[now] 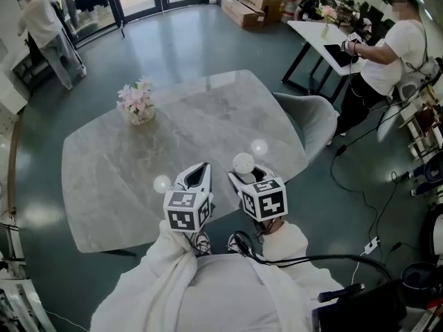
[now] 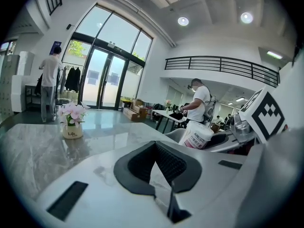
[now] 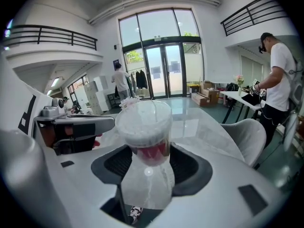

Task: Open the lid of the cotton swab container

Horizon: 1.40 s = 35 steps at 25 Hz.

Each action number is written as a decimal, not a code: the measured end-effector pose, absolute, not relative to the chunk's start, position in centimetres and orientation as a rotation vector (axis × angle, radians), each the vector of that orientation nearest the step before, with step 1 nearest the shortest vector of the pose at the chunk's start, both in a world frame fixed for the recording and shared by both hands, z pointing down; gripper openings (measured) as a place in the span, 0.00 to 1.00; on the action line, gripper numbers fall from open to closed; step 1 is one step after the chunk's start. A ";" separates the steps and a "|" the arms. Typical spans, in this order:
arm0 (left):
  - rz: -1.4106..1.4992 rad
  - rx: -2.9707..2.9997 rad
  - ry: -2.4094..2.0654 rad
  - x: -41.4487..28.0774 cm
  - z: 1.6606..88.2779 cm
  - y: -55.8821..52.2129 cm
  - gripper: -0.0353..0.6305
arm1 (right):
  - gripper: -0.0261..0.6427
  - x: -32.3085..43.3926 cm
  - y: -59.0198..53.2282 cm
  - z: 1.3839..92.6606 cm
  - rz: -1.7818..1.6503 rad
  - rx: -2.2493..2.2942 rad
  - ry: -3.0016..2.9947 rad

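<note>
Marble table [image 1: 208, 116]; clear swab container [image 3: 144, 120], white-packed, in right claw [image 3: 145, 153].

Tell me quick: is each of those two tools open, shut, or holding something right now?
Left tool: shut, with nothing in it.
Right tool: shut on the cotton swab container.

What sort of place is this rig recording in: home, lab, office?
Probably a large open office or studio hall, not a home: tall glass doors, a railed mezzanine, and cardboard boxes on the floor near a work desk.
</note>
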State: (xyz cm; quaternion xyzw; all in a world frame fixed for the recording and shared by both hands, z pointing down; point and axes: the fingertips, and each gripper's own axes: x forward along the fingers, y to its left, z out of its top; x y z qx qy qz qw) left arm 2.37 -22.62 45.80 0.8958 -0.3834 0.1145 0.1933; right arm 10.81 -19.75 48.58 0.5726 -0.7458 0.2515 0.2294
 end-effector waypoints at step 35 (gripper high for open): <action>0.496 2.943 -0.326 9.4 41.9 -16.8 0.42 | 0.49 9.5 -17.9 49.0 0.697 1.393 -2.086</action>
